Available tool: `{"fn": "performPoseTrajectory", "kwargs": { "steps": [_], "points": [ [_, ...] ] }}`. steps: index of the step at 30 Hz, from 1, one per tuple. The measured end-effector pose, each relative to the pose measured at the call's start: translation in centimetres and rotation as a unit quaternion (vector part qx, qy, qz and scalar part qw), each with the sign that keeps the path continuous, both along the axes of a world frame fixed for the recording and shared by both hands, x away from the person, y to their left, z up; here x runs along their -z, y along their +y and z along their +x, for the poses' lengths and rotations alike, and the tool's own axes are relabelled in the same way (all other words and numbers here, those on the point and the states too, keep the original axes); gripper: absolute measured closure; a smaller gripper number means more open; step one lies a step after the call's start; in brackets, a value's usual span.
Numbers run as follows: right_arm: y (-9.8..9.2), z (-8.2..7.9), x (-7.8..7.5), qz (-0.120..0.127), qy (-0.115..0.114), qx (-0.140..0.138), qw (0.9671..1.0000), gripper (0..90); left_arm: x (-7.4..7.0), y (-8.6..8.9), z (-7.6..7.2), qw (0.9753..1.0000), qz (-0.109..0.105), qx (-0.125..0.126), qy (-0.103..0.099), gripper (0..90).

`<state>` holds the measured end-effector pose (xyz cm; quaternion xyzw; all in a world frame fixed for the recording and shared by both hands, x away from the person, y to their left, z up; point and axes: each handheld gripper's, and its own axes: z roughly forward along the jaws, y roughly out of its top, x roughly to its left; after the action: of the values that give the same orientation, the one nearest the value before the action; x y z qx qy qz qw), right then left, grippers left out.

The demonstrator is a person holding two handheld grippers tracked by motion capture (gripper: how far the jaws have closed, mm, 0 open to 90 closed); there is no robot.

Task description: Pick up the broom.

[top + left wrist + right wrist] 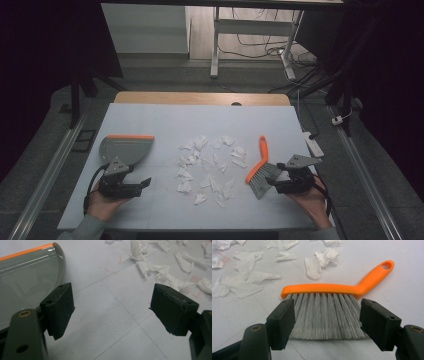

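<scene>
In the high view, a white worktop (165, 120) is seen with torn paper scraps (210, 162) scattered across its middle. A grey dustpan (125, 150) with an orange lip lies flat at the left, and an orange-handled brush (261, 167) lies at the right, bristles toward the person. The left claw (142, 184) is held low just in front of the dustpan; the right claw (274, 181) is held at the bristle end of the brush.

In the left gripper view, the left claw (112, 308) is spread wide and nothing is held or touched between its jaws; bare worktop lies there. The dustpan (27, 277) is seen just beside the left jaw, the scraps (160, 270) farther off.

In the right gripper view, the right claw (327, 320) is spread wide around the grey bristles, one jaw at each side. Whether the jaws touch the bristles cannot be told; no squeeze is visible. The brush (324, 288) lies flat, its handle angled away.

The step is judged to be picking up the brush. A firmer hold would likely be gained if the orange back or handle were pinched instead of the soft bristles.
</scene>
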<state>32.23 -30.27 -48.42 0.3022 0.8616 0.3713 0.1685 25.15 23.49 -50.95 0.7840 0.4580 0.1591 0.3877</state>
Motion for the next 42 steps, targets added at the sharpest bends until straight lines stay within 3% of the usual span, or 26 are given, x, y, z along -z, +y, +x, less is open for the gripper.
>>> {"fn": "performPoseTrajectory", "kwargs": {
  "steps": [24,31,33,37,39,42],
  "points": [
    [-0.1,0.0,-0.1,-0.009,-0.006,0.018,0.9998,28.1,0.1,-0.1,0.0,1.0000,0.008,0.004,0.000,20.0],
    [-0.4,0.3,-0.7,-0.005,-0.010,0.019,0.9997,28.8,0.0,0.2,-0.4,0.9999,0.006,-0.006,-0.005,20.1],
    [-0.6,0.3,-1.0,0.000,-0.008,0.019,0.9998,29.7,0.0,0.2,-0.6,1.0000,-0.001,-0.003,-0.004,20.0],
    [-0.9,0.6,-1.7,0.036,-0.009,0.037,0.9986,30.6,-0.3,-0.5,-0.1,0.9999,0.002,0.009,-0.008,19.9],
    [-0.9,0.4,-1.6,0.032,0.000,0.043,0.9986,30.5,-0.2,-1.0,0.4,0.9999,-0.002,0.014,-0.001,19.9],
    [-0.8,0.2,-1.6,0.021,0.001,0.049,0.9986,30.8,-0.2,-1.6,0.4,0.9995,0.018,0.023,-0.006,20.1]
  ]
}}
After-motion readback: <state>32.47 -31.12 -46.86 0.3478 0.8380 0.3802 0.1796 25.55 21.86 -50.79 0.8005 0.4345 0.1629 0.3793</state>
